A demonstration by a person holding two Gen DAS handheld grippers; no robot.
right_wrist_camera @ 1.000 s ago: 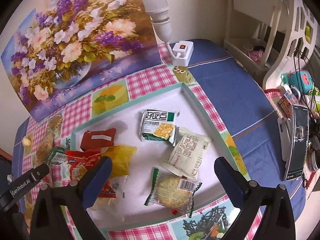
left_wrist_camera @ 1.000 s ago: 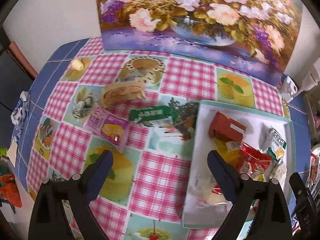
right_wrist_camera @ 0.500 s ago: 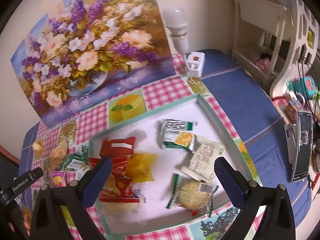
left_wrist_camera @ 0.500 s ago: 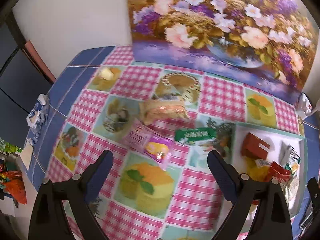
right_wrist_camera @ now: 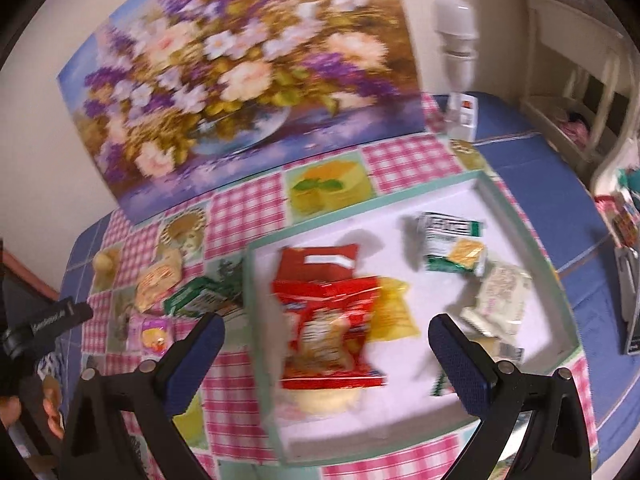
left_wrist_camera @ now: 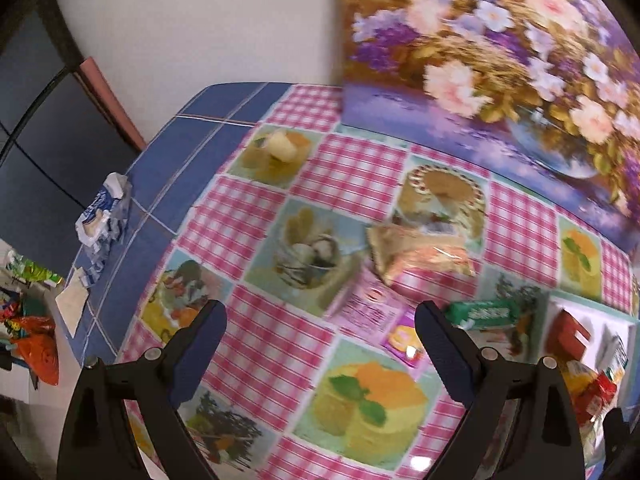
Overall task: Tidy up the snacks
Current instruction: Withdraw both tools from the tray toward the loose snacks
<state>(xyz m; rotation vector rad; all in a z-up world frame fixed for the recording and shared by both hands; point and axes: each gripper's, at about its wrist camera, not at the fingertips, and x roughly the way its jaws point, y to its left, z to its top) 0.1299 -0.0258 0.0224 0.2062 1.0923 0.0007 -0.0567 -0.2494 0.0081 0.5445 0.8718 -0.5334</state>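
Note:
My left gripper is open and empty above the checked tablecloth. Just beyond its right finger lie a pink packet, a beige-orange packet and a green packet. A small round yellow snack sits far back. My right gripper is open too, hovering over the white tray. The tray holds a red bag, a red box, a yellow packet, a green-white cracker packet and a white packet.
A flower painting leans on the wall behind the table. A white bulb lamp stands at the back right, with a shelf beyond it. A crumpled blue-white wrapper lies at the table's left edge.
Both grippers have swung to the left. The left one has left the tray and now hangs over the loose packets. Both have stayed open.

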